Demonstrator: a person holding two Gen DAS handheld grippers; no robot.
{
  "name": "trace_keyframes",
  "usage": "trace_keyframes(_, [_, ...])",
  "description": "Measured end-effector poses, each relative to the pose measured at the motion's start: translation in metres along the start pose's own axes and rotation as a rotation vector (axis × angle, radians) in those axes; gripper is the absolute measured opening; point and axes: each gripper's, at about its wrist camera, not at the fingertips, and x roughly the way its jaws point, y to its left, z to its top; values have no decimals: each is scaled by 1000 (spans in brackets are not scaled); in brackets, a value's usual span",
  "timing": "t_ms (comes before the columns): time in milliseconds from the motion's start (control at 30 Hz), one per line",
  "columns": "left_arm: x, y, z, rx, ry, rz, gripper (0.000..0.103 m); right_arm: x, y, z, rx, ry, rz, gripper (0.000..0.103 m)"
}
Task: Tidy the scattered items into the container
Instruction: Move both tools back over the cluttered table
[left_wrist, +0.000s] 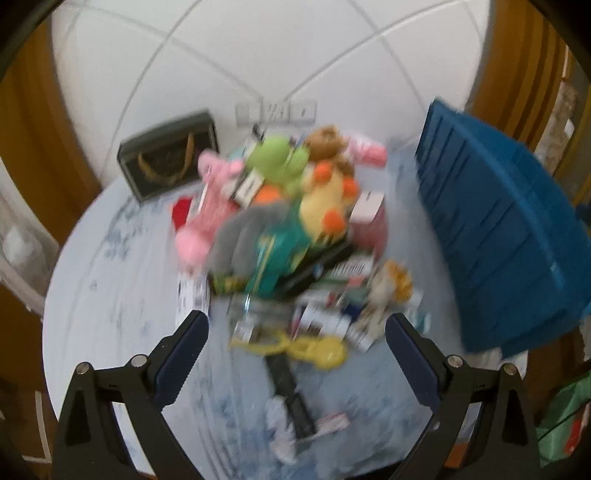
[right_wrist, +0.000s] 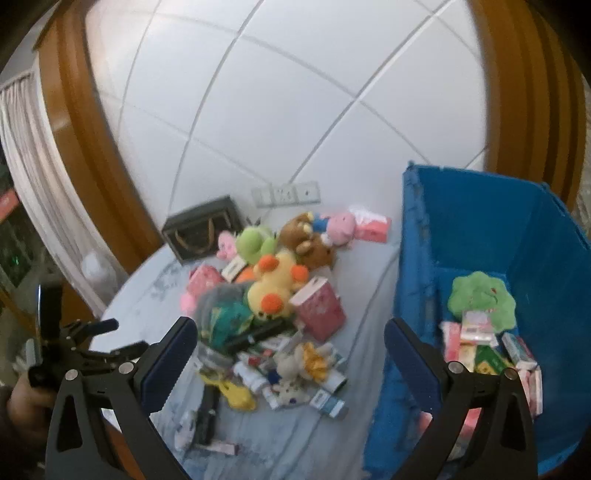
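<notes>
Hovering between picks: your left gripper spread, empty, over toy pile at frame centre; right gripper spread, empty. Blue crate at right, partly filled. Next, you're likely closing on yellow duck plush, lifting it rightward over rim.

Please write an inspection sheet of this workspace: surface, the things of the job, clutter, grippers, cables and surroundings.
Surface: round table with a pale blue patterned cloth.
Job's things: blue crate at the table's right side, already holding a green plush and small packets; a heap of plush toys, with a yellow duck on top, and small boxes lies mid-table.
Clutter: dark gift bag at the far edge, against the wall.
Grippers: left gripper open, empty, above the near edge of the heap; right gripper open, empty.
Cables: nothing seen.
Surroundings: white tiled wall with sockets, brown wooden frames at both sides.
</notes>
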Motion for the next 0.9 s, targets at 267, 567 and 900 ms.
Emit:
trace_keyframes(267, [63,30,-89,50,202,-37,98,54,36,-46,-18,155,-30,103])
trace_keyframes(567, [126,27,-159,136,359,-129,88,133,57,-118,-10,375,-70,103])
trace_keyframes(900, [167,47,-169,125,366,-265,70,217,97,-161,-9,509,-48,103])
